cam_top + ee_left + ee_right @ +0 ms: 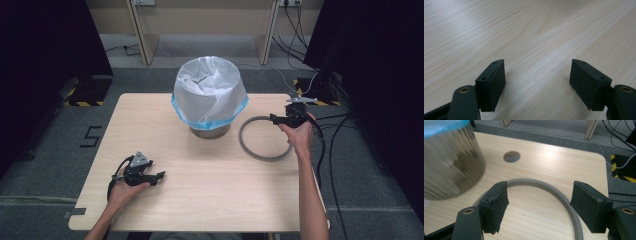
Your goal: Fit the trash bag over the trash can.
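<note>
high view puts the grey ring [264, 138] flat on the table [210, 200], just right of the metal bin [210, 131] with its white bag [210, 90] folded over the rim, a blue hem showing at the bottom. the right gripper [274, 118] hovers above the ring's far right arc, while the left gripper [159, 177] rests low near the table's front left, well apart from everything.

right gripper view shows the ring [554, 192] curving between and below the jaws, which stand wide with nothing between them and no pad touching it. left gripper view shows its jaws equally spread over bare wood, holding nothing.

the ring looks thin, stiff and light — probably plastic, smooth enough to slide on the wood if nudged. i judge the best hold is across its narrow band, one pad inside and one outside. the bag looks soft and loose, so pressing the ring over it could drag it.

hard to tell: the bin's side is motion-blurred in the right gripper view, the ring's near arc is cut off there, and whether the ring touches the bin's base is unclear
</note>
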